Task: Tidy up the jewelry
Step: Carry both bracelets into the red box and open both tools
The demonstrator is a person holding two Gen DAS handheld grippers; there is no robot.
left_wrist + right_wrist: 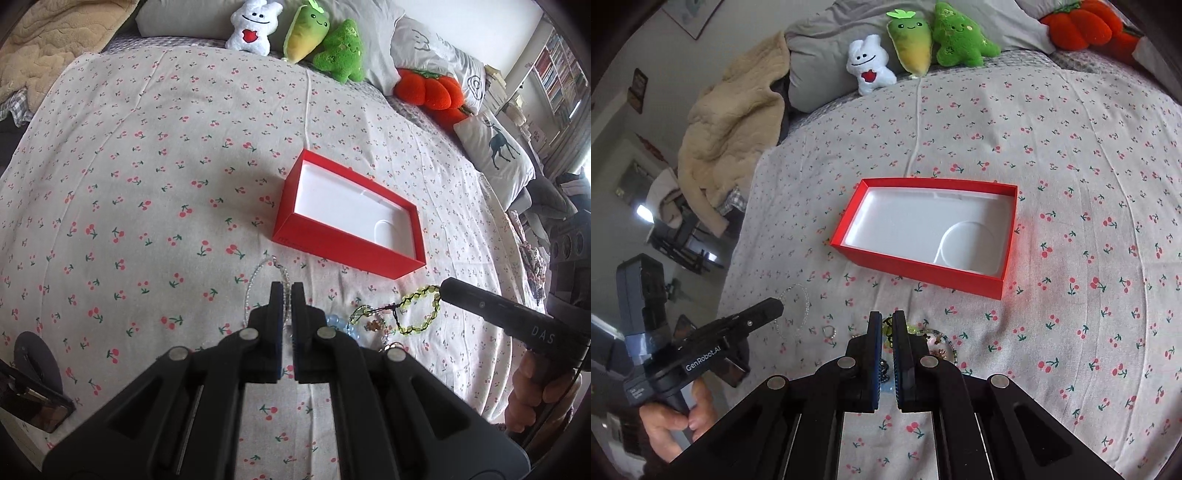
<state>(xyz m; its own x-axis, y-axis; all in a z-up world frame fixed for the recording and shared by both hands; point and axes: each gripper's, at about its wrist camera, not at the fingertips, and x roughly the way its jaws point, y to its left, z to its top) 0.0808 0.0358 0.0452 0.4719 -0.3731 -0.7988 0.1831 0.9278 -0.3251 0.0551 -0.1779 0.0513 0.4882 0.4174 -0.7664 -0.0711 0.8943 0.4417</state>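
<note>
A red box [343, 247] with a white liner lies open on the cherry-print bedsheet; it also shows in the right wrist view [916, 266]. Jewelry lies in front of it: a clear bead necklace [255, 280], a yellow-green bead bracelet [421, 306], a pale blue bracelet [338, 321] and small pieces. My left gripper [287, 291] is nearly shut over the clear necklace [798, 310]; whether it grips it is unclear. My right gripper [885, 321] has a narrow gap, above the yellow-green bracelet [912, 328]. A small ring [829, 331] lies nearby.
Plush toys [255, 26] and an orange pumpkin plush [428, 88] line the head of the bed, with pillows [495, 147] at the right. A beige blanket [731, 122] lies at the bed's left edge. A dark object [37, 391] sits at the near left.
</note>
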